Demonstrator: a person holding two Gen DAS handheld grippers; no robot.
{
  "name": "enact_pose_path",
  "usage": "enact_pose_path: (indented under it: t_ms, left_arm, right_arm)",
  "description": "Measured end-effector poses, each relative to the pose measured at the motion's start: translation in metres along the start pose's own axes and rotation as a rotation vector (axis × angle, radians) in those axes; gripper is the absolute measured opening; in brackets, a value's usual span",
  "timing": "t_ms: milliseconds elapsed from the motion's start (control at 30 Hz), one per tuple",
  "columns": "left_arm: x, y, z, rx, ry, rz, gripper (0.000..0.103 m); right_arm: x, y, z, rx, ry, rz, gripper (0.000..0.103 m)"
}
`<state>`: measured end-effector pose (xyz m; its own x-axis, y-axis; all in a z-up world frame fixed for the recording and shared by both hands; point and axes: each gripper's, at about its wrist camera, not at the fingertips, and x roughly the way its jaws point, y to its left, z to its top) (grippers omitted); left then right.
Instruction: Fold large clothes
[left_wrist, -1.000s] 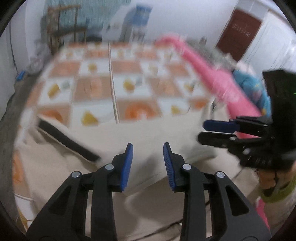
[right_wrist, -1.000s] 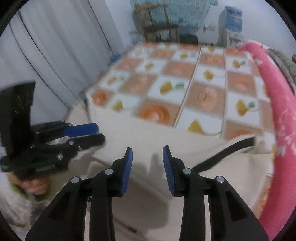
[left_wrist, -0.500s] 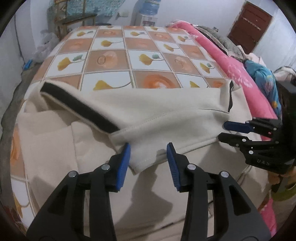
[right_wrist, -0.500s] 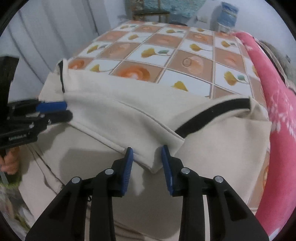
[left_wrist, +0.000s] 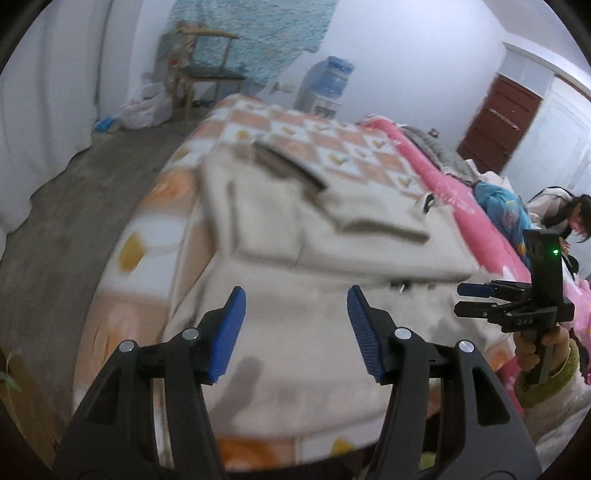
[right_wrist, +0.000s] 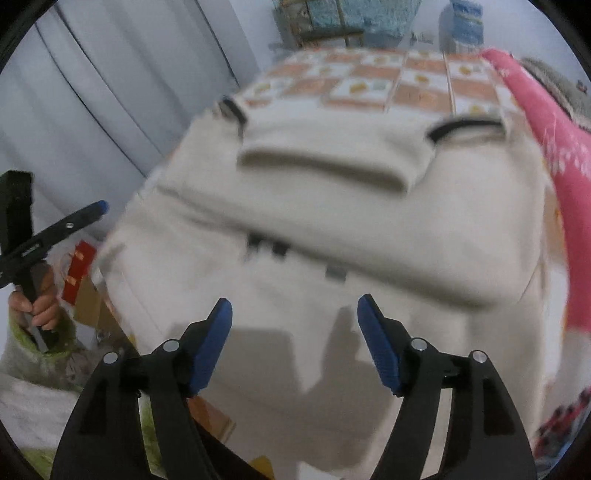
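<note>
Cream garment (right_wrist: 369, 236) on checked bedspread (right_wrist: 373, 85) | long axis toward far wall, sleeves folded across | left gripper (left_wrist: 295, 332), right gripper (right_wrist: 295, 339): jaws opening, nothing between

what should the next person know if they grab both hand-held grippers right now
Left hand-held gripper: jaws opening, nothing between them, above the near part of the garment.
Right hand-held gripper: jaws opening, also empty, over the same near part.
The cream garment with black cuffs lies on the checked bedspread, near end hanging over the bed edge; pink blanket alongside.
Done: both sleeves are folded in across the chest.
Left: probably fold the body up from the near end, then square it; frames are blurred, so check the edges.
</note>
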<state>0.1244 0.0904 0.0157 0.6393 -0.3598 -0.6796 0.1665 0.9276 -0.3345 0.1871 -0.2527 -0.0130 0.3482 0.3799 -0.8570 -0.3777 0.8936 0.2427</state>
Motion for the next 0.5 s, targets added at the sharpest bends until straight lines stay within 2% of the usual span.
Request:
enact_pose_path:
  t_ms: [67,233,367,467,500]
  left_arm:
    - [-0.002,0.007,-0.012,-0.023,-0.003,0.026,0.055]
    - [0.01,0.023,-0.02,-0.051,0.013,0.08,0.052]
    - [0.034,0.04,-0.021,-0.076,0.089,0.15,0.043]
    - [0.034,0.043,-0.017,-0.079,0.082,0.118,0.043]
    - [0.033,0.045,-0.017,-0.093,0.079,0.07,0.042]
  right_arm:
    - [0.011,-0.004,-0.007,0.027,0.024,-0.013,0.069]
    - [0.011,-0.003,-0.002,0.054,0.008,-0.005,0.07]
    - [0.012,-0.003,0.0,0.05,0.012,-0.019,0.071]
    - [0.012,-0.001,-0.001,0.045,0.01,-0.029,0.071]
    - [0.012,-0.002,-0.002,0.045,0.009,-0.029,0.071]
